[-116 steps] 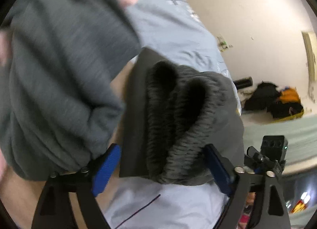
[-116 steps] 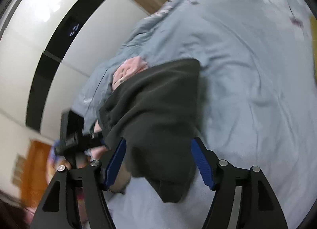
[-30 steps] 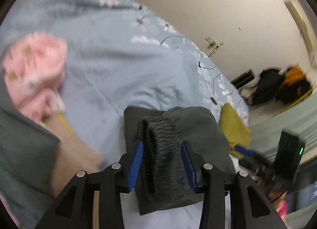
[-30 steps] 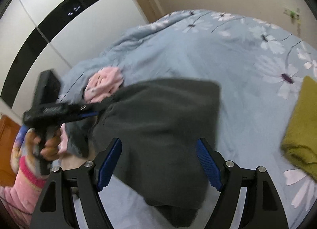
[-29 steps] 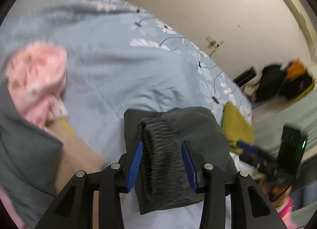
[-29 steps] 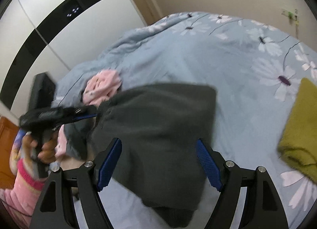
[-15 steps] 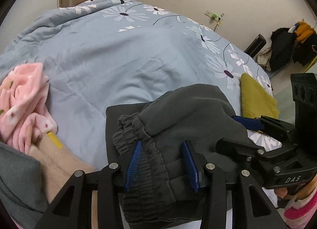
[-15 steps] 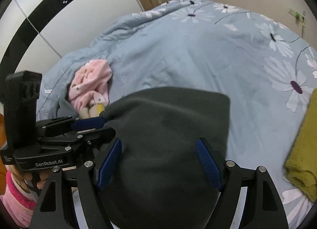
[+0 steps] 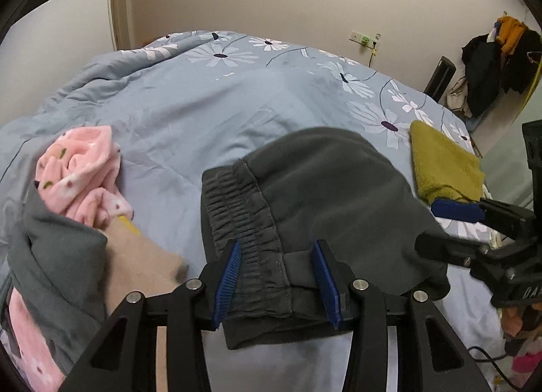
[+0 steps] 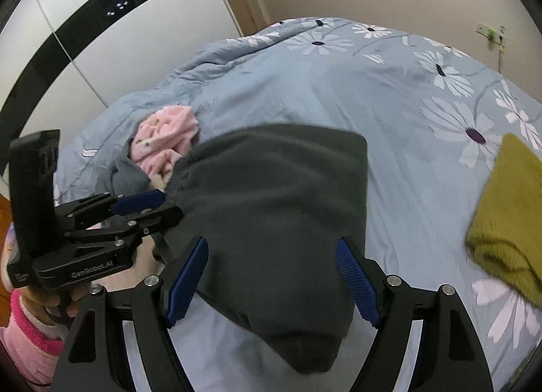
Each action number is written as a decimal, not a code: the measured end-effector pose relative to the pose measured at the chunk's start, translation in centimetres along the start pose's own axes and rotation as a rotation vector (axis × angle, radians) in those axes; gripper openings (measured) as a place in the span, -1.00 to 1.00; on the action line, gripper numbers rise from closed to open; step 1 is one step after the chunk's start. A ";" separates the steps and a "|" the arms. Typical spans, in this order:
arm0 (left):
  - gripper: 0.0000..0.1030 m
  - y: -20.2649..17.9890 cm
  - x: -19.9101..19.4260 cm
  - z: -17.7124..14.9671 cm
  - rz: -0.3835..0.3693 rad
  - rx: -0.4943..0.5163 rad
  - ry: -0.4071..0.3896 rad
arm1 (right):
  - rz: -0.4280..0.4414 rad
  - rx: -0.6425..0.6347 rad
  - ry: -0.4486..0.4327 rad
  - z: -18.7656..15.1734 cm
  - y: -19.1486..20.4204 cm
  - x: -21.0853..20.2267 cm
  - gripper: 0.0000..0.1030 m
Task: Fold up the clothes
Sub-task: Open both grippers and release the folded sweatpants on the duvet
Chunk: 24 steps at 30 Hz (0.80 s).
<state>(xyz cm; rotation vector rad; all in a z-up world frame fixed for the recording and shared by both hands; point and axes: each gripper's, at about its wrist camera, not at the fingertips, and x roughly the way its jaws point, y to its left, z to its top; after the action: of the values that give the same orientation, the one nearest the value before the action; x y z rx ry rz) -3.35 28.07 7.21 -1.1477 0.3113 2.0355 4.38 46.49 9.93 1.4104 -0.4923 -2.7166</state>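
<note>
Trousers [image 9: 325,188]: dark grey, folded, lifted over the bed [image 9: 203,97], now flatter than before.
Left gripper [image 9: 277,276]: still pinching the waistband.
Right gripper [image 10: 271,276]: spread wide, as before.

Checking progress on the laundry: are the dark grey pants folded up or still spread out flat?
Folded. The dark grey pants lie doubled over, elastic waistband stacked in layers between the left gripper fingers, forming a compact bundle on the blue bedspread.
</note>
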 end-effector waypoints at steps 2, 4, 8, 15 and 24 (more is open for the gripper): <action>-0.05 -0.2 0.7 -0.3 0.009 0.003 0.009 | -0.013 0.005 0.002 -0.4 0.0 0.5 0.55; -0.04 -0.3 1.2 -0.4 0.015 0.005 0.007 | -0.026 0.011 0.004 -0.9 0.1 1.0 0.55; 0.01 0.0 2.3 -0.7 0.004 -0.013 0.011 | -0.052 0.022 0.008 -1.7 0.2 2.0 0.56; 0.04 -0.6 0.5 -1.2 0.036 -0.007 -0.025 | -0.079 0.041 -0.009 -2.8 0.8 1.6 0.56; 0.10 -1.5 -2.1 -5.1 0.077 -0.048 -0.002 | -0.095 0.087 -0.049 -6.0 3.3 -1.1 0.55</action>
<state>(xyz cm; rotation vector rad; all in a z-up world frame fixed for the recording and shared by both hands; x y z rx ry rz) 1.56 25.27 6.24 -1.1789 0.3117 2.1215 9.49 42.05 8.55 1.4257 -0.5680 -2.8429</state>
